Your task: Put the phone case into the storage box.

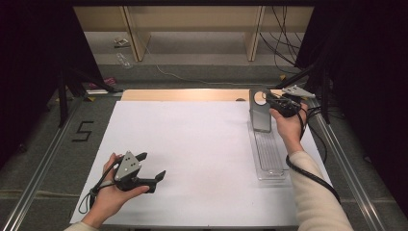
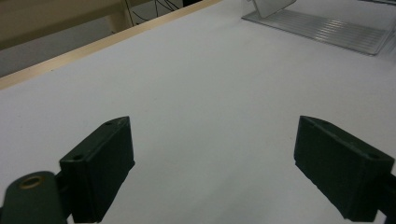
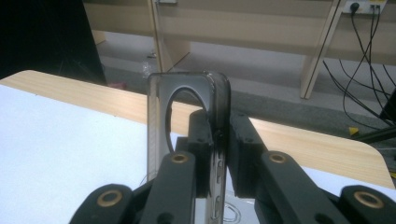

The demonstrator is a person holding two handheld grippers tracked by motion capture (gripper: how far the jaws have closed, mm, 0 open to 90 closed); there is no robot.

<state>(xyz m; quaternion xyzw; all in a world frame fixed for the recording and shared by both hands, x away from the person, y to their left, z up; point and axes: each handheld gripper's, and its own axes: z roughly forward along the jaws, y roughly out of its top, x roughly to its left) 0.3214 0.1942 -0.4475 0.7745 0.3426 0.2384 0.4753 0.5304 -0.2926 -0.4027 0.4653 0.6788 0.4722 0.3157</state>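
Observation:
A smoky clear plastic panel (image 1: pixel 260 111) with a round hole stands upright at the far end of a clear ribbed tray (image 1: pixel 269 156) on the right of the white table (image 1: pixel 192 144). My right gripper (image 1: pixel 275 102) is shut on the panel's edge near its top; in the right gripper view the panel (image 3: pixel 161 121) sits pinched between the two pads (image 3: pixel 201 140). My left gripper (image 1: pixel 150 166) rests in a hand at the table's near left, open, nothing between its fingers (image 2: pixel 100 163). The tray (image 2: pixel 322 28) shows far off in the left gripper view.
A wooden strip (image 1: pixel 187 94) borders the table's far edge, with wooden shelving legs (image 1: pixel 137 38) and dangling cables (image 1: pixel 281 43) behind it. Metal rails (image 1: pixel 43 163) run along both sides. A "5" (image 1: pixel 82 131) is marked on the floor at left.

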